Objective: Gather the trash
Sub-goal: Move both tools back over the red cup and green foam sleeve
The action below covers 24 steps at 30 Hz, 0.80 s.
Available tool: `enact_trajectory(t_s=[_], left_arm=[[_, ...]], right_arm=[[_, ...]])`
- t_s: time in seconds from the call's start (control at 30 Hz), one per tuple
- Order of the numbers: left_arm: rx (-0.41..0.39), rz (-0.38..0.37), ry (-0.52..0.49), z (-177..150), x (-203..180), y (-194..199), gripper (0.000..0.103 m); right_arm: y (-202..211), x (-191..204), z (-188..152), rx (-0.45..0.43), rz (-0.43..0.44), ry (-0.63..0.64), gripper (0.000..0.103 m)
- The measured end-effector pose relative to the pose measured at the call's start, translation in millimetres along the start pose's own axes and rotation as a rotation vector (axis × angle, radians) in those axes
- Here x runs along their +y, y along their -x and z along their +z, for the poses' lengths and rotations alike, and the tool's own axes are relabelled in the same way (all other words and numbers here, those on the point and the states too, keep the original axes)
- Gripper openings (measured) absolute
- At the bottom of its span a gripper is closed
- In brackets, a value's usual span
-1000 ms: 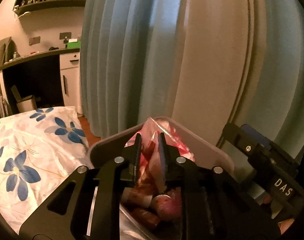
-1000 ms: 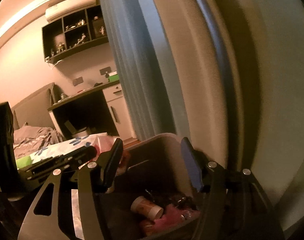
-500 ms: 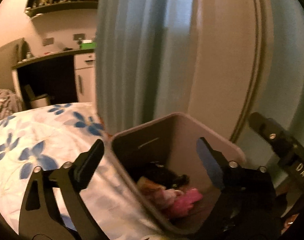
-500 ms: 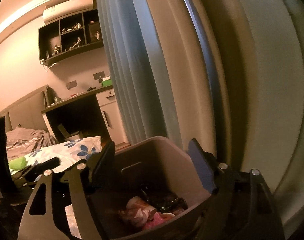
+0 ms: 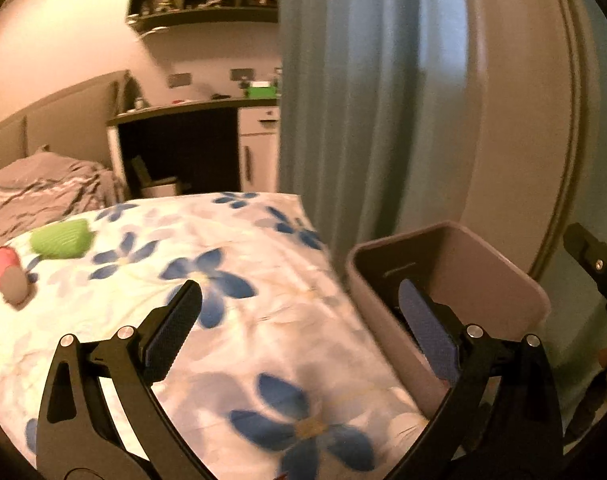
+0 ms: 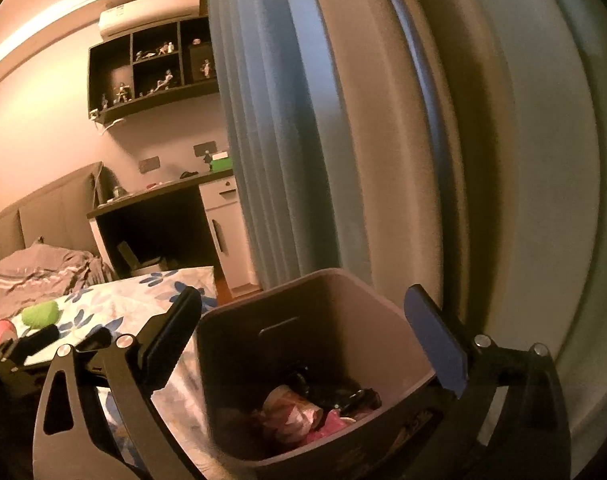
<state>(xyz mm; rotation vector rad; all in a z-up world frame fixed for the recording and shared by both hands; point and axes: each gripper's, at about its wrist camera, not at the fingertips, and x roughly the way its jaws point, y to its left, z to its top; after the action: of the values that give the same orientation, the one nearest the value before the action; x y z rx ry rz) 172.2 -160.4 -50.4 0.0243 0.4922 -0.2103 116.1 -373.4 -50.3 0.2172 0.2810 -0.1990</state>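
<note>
A brown trash bin [image 6: 367, 320] stands beside the bed and holds crumpled wrappers [image 6: 299, 412], pink and pale. It also shows in the left wrist view [image 5: 483, 276]. My left gripper [image 5: 299, 320] is open and empty above the floral bedspread [image 5: 231, 320], its right finger over the bin's near rim. My right gripper [image 6: 303, 340] is open and empty just above the bin. On the bed lie a green crumpled piece [image 5: 61, 238] and a red cup [image 5: 7, 274], far left; both also show in the right wrist view, the green piece [image 6: 41, 314] and the cup [image 6: 3, 332].
A blue curtain [image 5: 343, 120] and pale wall panel [image 5: 503, 120] rise behind the bin. A dark desk [image 5: 183, 136] with a white cabinet stands beyond the bed. A grey blanket [image 5: 43, 188] is bunched at the bed's far end.
My left gripper opened, let the pink wrapper fall into the bin, and swung left toward the bed. My right gripper stayed open over the bin.
</note>
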Motion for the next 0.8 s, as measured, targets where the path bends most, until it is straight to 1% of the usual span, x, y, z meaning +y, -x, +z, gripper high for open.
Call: enact_trajectory(t_s=[0.13,0.3,0.53,0.7,0.8], left_arm=[[-0.030,0.062,0.025,-1.1,25.6,16.8,0.097],[-0.046,0.159,0.072,-6.8,72.0,34.8,0.097],[-0.034,0.332,0.194,-18.3,159.1,52.3,0.097],[-0.029,0.445,0.285,-23.8,221.2,66.5,0.097],[-0.040,0.497,0.321,-28.1,249.9,80.1,0.097]], right_arm=[[7.7,15.1,-3.4,-0.006,0.018,0.022,0.097],[14.5,46.6,-9.8,-0.009,0.062,0.067,0.097],[14.1,101.4,-20.5,0.030,0.180,0.109,0.097],[7.4,152.9,-27.7,0.056,0.273,0.159,0.097],[0.8,188.0,-31.0,0.077,0.346,0.184,0.097]])
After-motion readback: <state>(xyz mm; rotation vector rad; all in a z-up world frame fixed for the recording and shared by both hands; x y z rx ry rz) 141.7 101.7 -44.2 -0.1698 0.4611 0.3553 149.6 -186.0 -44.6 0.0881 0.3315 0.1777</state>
